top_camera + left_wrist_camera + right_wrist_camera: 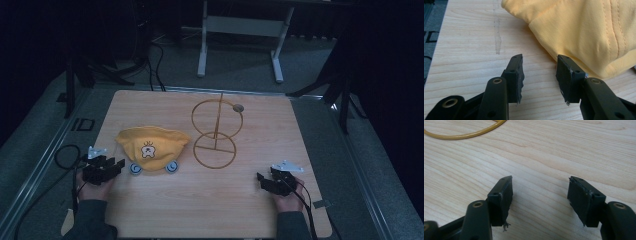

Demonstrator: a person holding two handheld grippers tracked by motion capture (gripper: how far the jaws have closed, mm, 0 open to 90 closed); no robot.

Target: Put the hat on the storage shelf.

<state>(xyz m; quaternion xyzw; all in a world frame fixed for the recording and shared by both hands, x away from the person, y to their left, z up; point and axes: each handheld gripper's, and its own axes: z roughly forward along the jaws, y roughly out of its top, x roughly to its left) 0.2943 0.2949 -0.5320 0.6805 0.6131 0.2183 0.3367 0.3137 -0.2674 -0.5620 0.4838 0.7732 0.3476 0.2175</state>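
Observation:
A yellow child's cap (150, 145) with a small bear face lies on the left half of the wooden table (240, 210); its yellow cloth (584, 32) shows close up in the left gripper view. My left gripper (119, 164) rests just left of the cap, open, jaws apart over bare wood (539, 71), the right jaw near the cap's edge. A gold wire hat stand (216, 131) with a round base and an upright ring stands mid-table. My right gripper (260, 179) is open at the front right (540, 187), nothing between its jaws; the stand's base ring (464, 135) lies ahead.
Two small blue-and-white round pieces (135, 168) sit at the cap's front edge. A small grey disc (238, 107) lies behind the stand. Cables (62, 155) trail off the table's left side. A white table frame (240, 30) stands on the floor beyond.

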